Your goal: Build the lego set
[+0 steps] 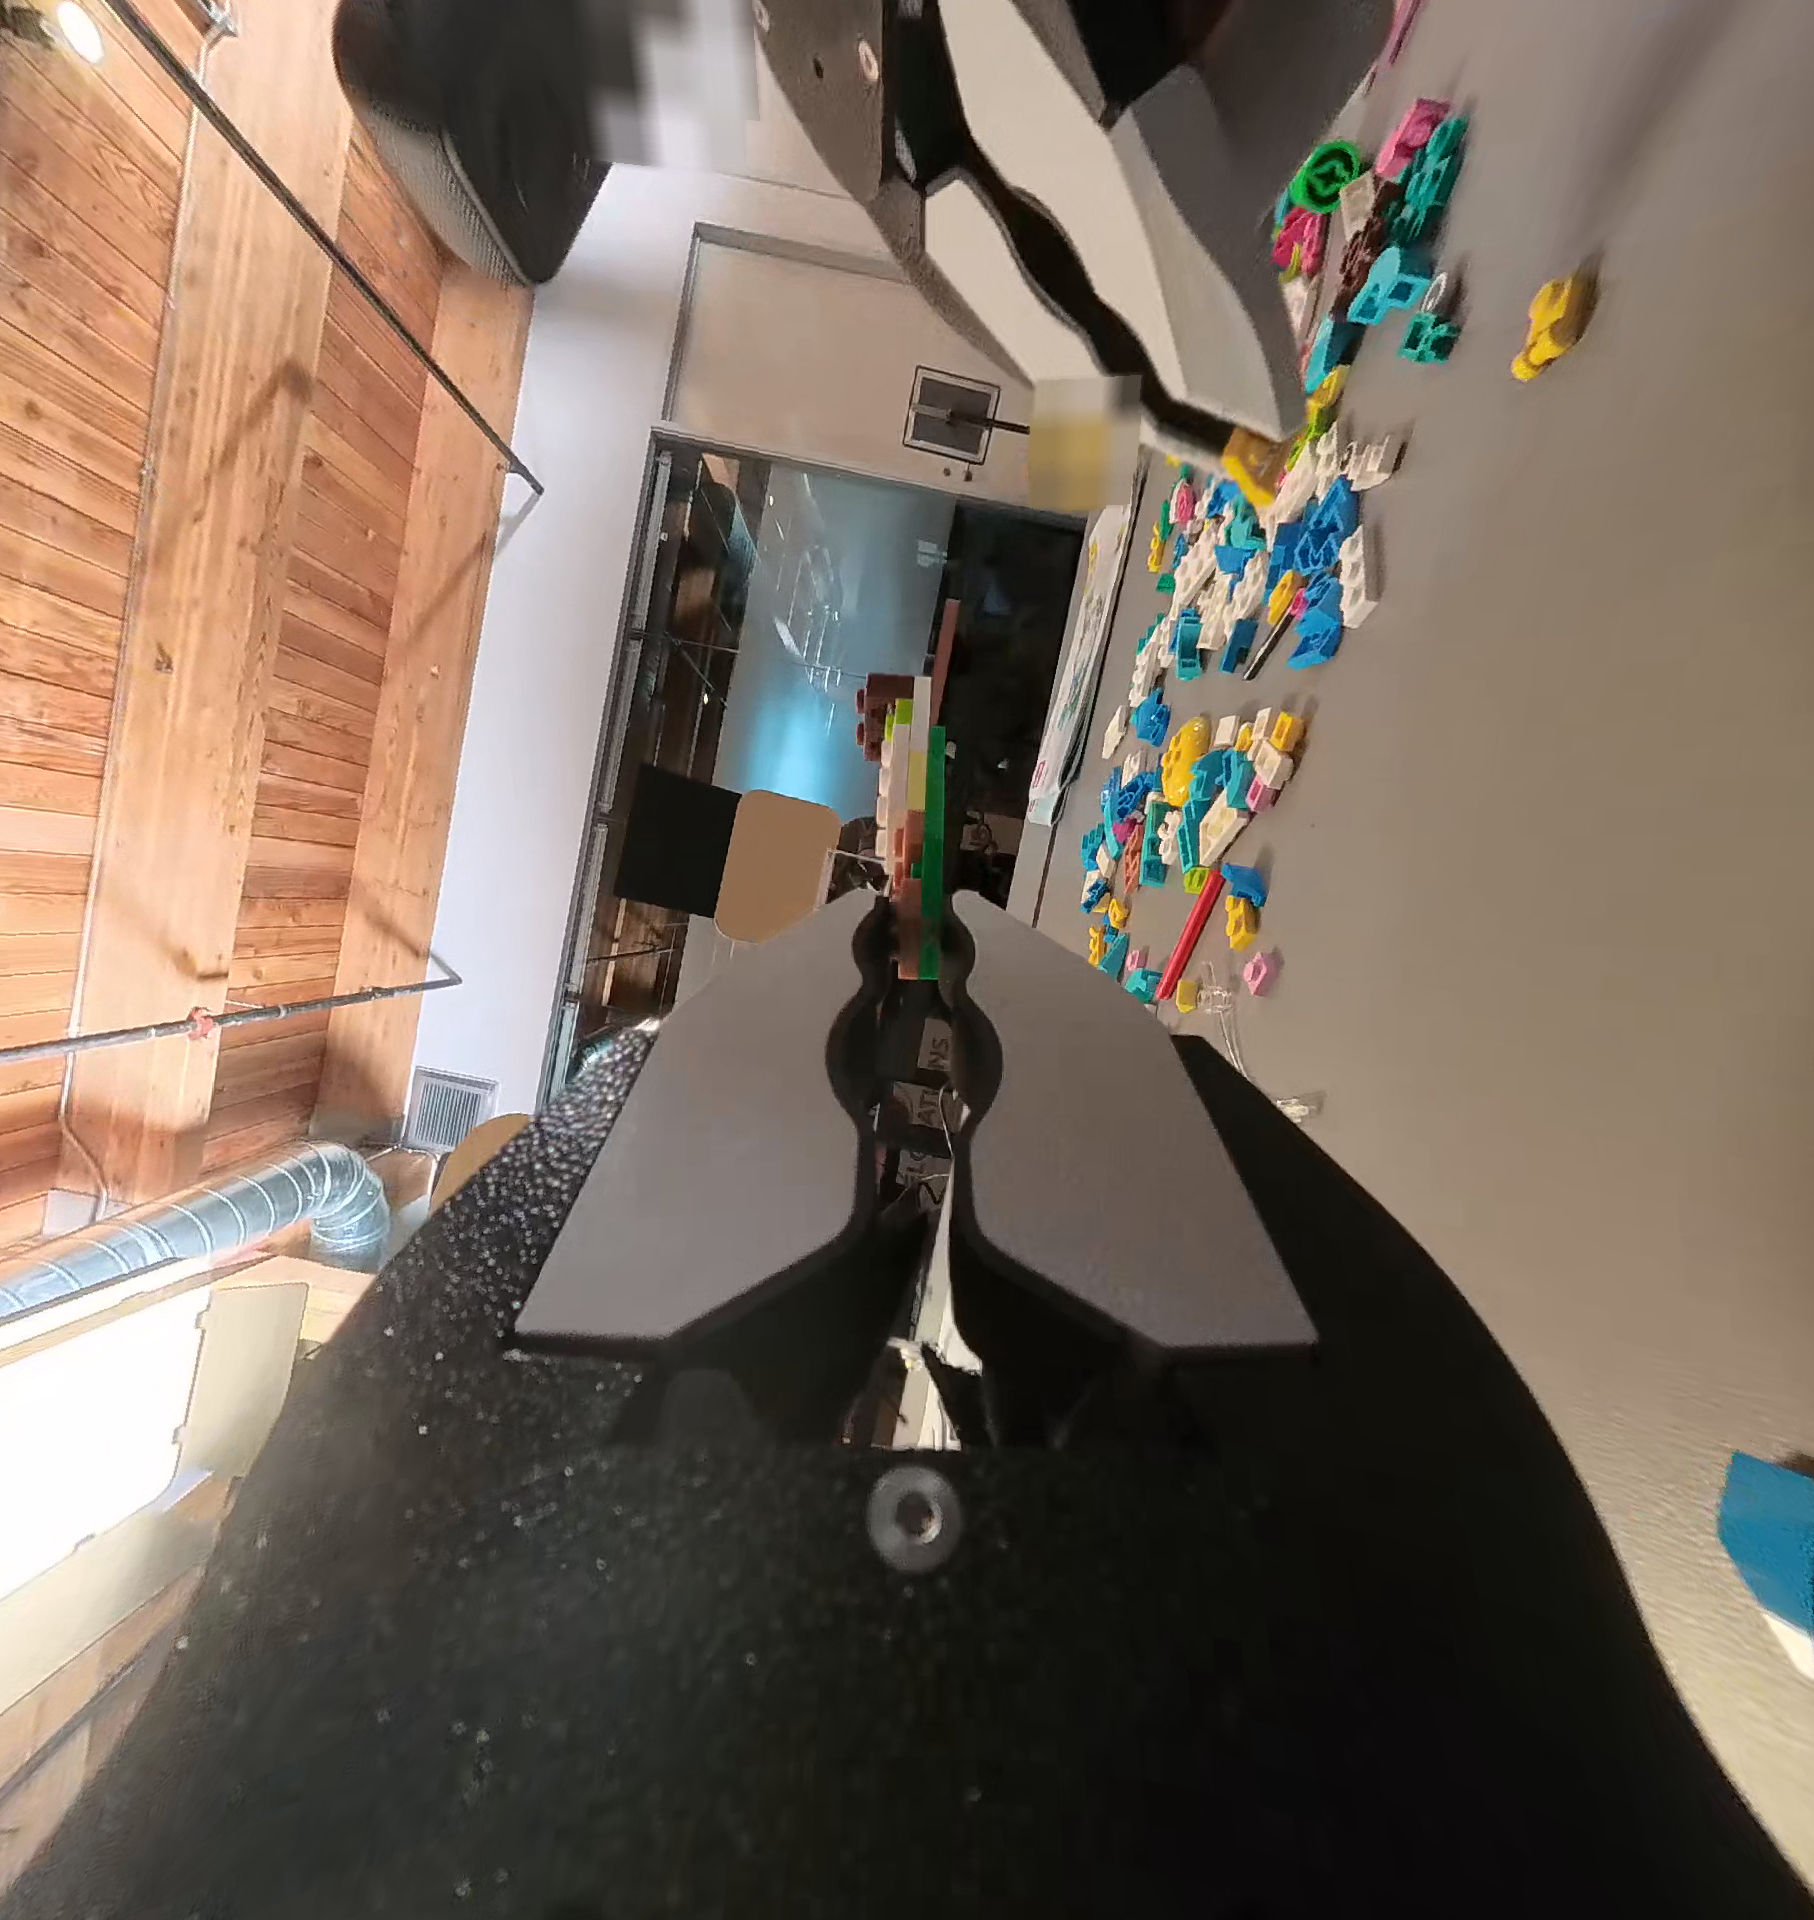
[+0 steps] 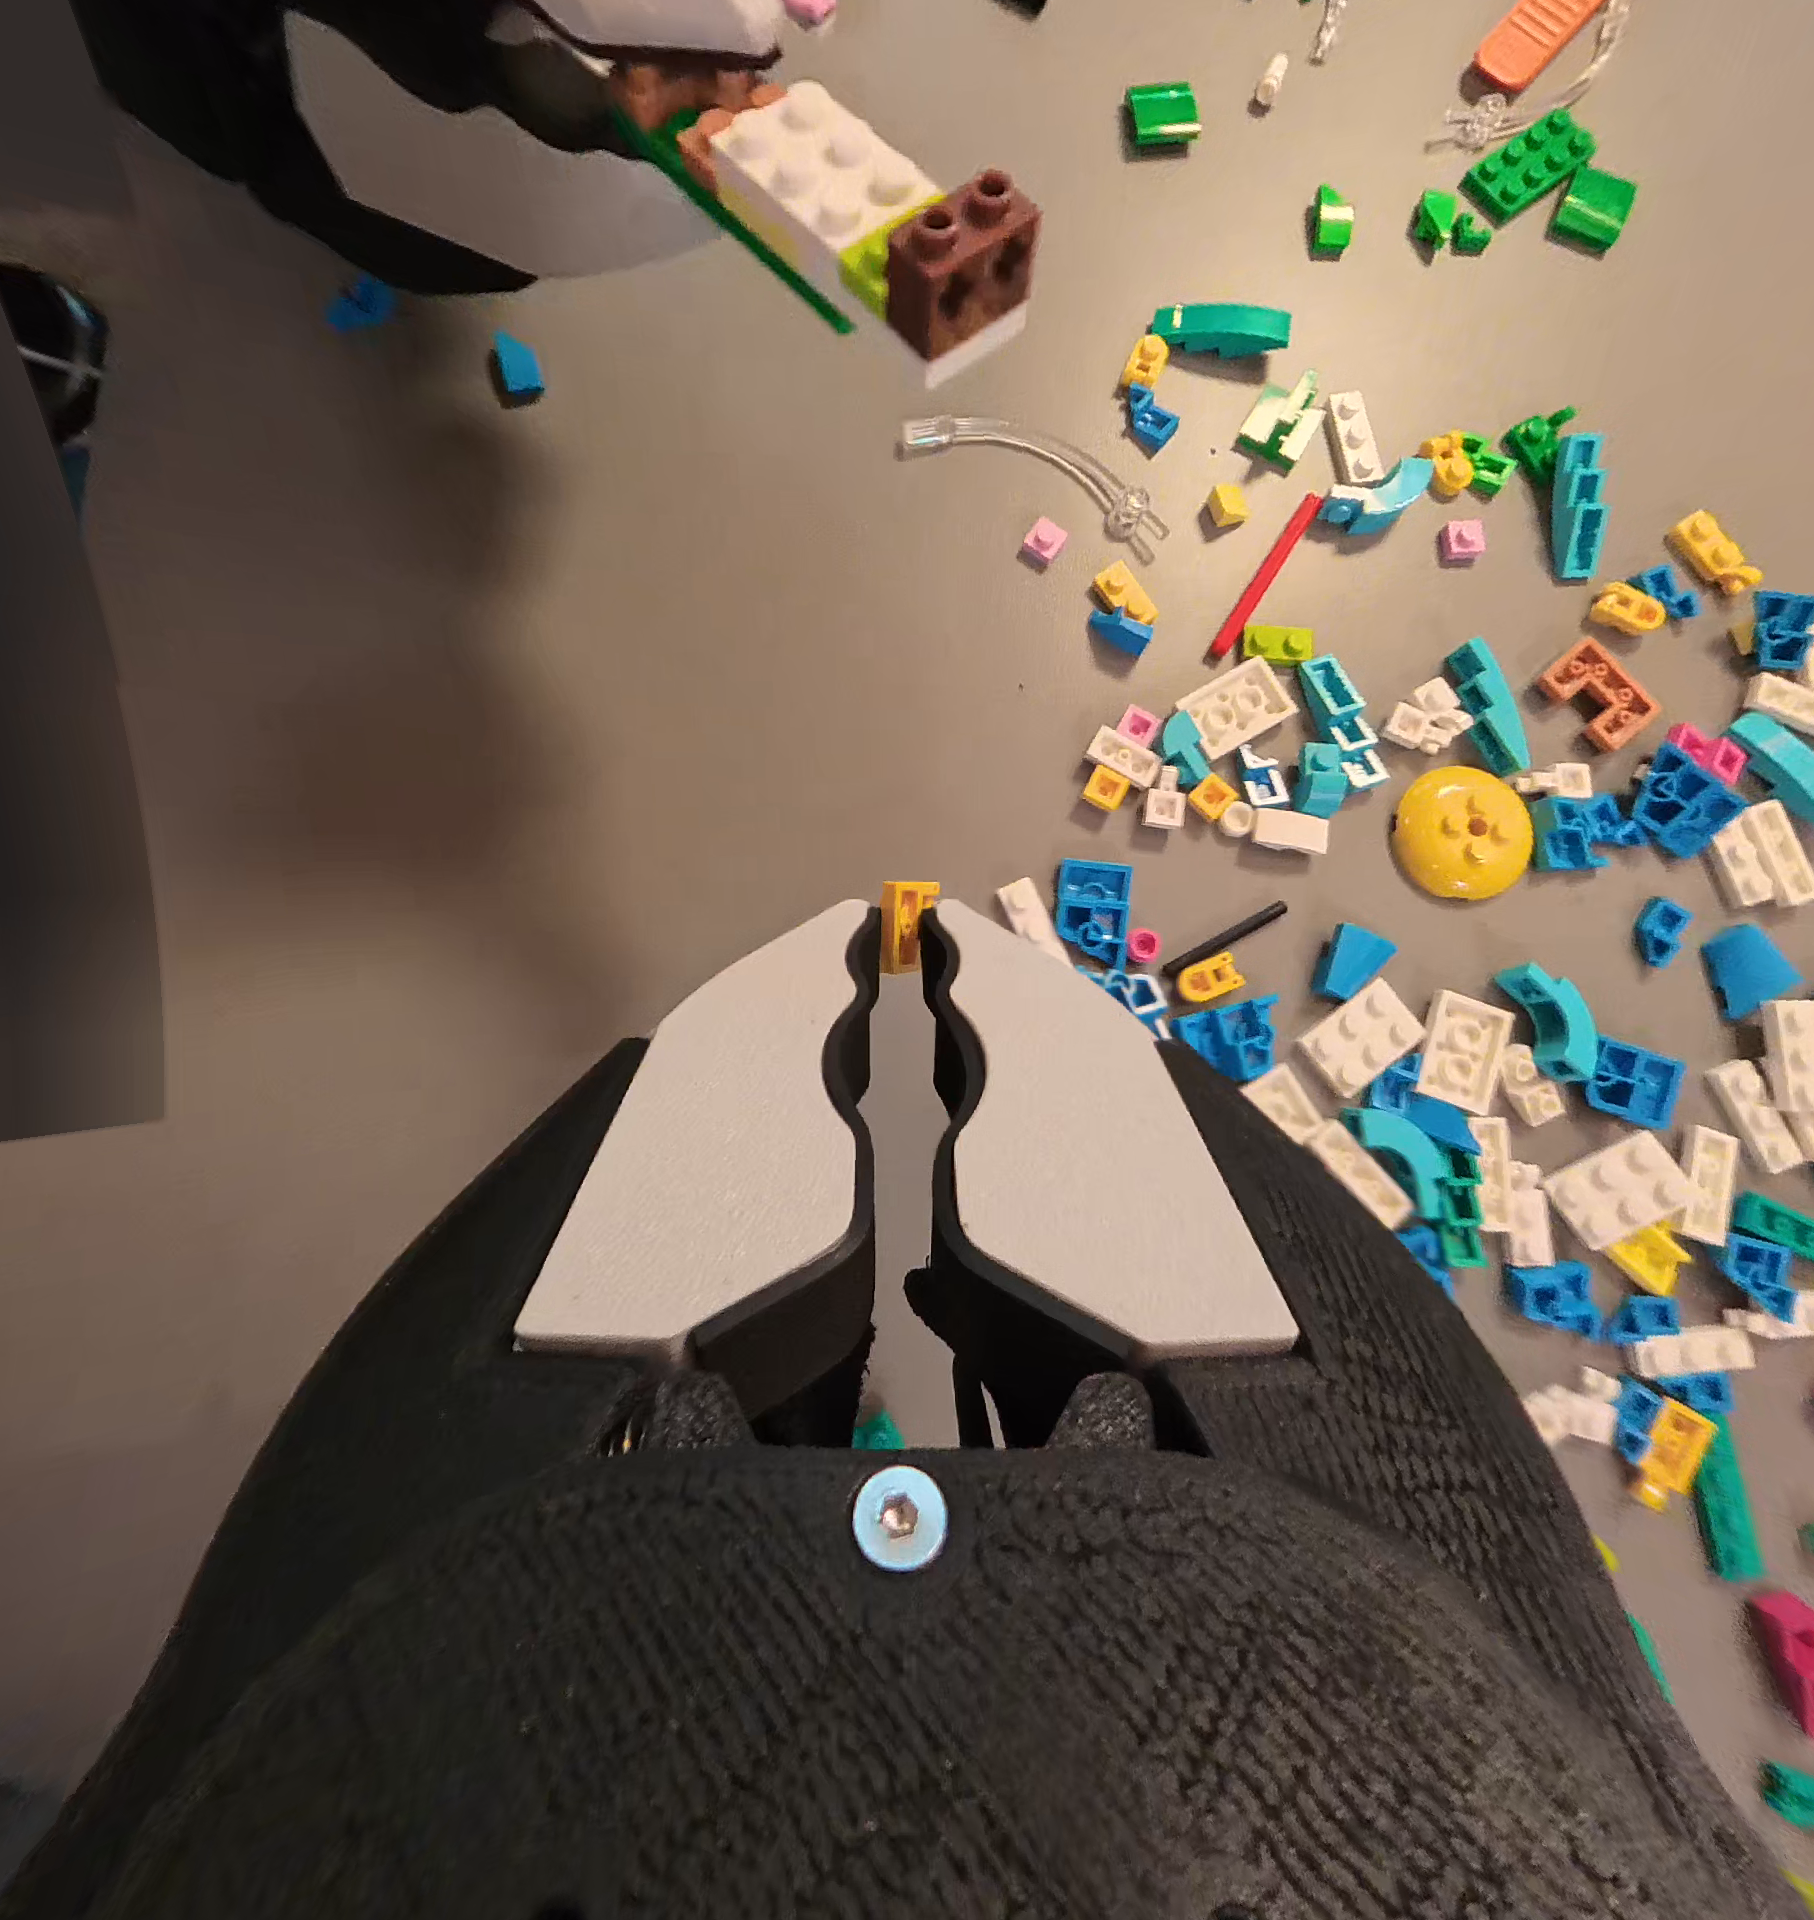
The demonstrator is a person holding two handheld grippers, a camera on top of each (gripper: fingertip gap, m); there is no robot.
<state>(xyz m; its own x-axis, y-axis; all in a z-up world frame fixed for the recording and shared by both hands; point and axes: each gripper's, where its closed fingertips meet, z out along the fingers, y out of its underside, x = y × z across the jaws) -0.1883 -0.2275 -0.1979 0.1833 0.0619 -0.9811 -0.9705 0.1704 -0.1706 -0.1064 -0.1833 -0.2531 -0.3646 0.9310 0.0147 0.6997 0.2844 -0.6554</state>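
Observation:
My left gripper [image 1: 922,925] is shut on the partly built model [image 1: 918,821], a green plate with white, lime, salmon and brown bricks, held edge-on in the air with the view rolled sideways. In the right wrist view the same model [image 2: 861,208] shows at top left, in the left gripper's fingers [image 2: 529,197], above the grey table. My right gripper [image 2: 908,925] is shut on a small yellow-orange piece [image 2: 908,920] at its fingertips, above the table [image 2: 570,623]. The right gripper also shows in the left wrist view [image 1: 1183,416], over the brick pile.
Many loose bricks [image 2: 1505,935] in blue, teal, white, yellow and pink cover the table's right side. Green bricks [image 2: 1526,177], a yellow dome [image 2: 1464,831], a red rod [image 2: 1267,571], a clear curved tube [image 2: 1048,457] and an orange tool [image 2: 1526,36] lie there too. Left tips to right tips: about 11 centimetres.

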